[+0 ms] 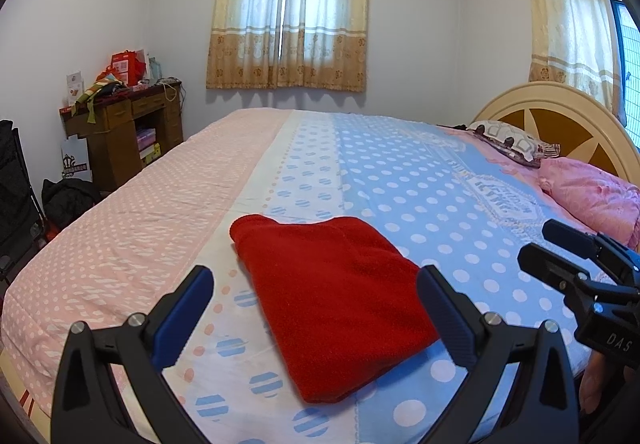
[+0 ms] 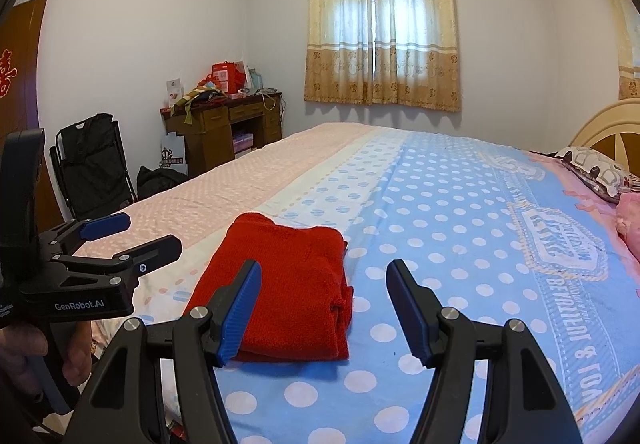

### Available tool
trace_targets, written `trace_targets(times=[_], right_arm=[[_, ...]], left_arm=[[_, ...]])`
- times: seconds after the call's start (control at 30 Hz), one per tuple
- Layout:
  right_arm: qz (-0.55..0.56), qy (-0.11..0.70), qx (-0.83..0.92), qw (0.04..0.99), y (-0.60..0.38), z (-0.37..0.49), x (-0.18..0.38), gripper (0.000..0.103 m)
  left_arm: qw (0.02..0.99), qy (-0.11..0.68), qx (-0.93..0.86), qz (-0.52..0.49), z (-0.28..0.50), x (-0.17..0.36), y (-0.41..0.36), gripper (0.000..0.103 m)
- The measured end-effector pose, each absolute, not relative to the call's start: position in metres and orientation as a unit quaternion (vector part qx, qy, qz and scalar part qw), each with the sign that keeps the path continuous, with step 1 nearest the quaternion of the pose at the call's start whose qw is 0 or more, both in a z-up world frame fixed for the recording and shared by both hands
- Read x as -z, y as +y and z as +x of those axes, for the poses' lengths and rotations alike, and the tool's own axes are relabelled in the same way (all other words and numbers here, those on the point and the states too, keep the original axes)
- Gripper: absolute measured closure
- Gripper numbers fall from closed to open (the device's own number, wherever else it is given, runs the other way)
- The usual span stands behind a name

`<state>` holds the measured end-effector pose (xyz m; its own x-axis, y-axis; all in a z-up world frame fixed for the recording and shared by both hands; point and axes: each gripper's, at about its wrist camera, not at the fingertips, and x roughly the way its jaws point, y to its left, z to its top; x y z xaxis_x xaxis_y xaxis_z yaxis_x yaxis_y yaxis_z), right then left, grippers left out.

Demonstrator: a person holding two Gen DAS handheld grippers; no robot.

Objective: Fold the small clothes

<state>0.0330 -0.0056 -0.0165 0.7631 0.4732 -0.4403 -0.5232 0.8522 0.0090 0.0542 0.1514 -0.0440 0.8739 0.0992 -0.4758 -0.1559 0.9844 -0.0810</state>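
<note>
We hold both grippers above the near edge of the bed, and neither one touches anything. The left gripper has its fingers spread wide with nothing between them, and the right gripper is spread the same way, also empty. Each shows at the edge of the other's view, fingers parted there too.

The red knit garment lies on the polka-dot bedsheet as a compact rectangle, several layers thick (the stacked edges show along its right side in the right wrist view). It straddles the seam where the sheet's white band meets the blue field, close to us and well apart from the pink pillow at the headboard.

We judge the fold to be finished or nearly so: the piece sits flat and squared, with no sleeve or hem trailing loose. Having the fingers apart and clear of the cloth fits a release, since any lingering contact could drag a layer and spoil the stack. Soft knit like this slumps easily, so further handling would need a grip through all layers.
</note>
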Motion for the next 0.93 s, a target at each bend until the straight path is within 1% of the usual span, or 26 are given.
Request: trace_targets(times=[0.57,0.93], right_arm=[[-0.047,0.211,-0.262,0.941,-0.008,0.033,0.014,0.037],[-0.055,0.218,-0.270,0.936,-0.003,0.030,0.020,0.037]], left_arm=[[0.965,0.237,-0.092,-0.062,0.054,0.040,0.161,0.000],[0.969,0.223,-0.101,-0.038,0.052,0.039,0.156,0.000]])
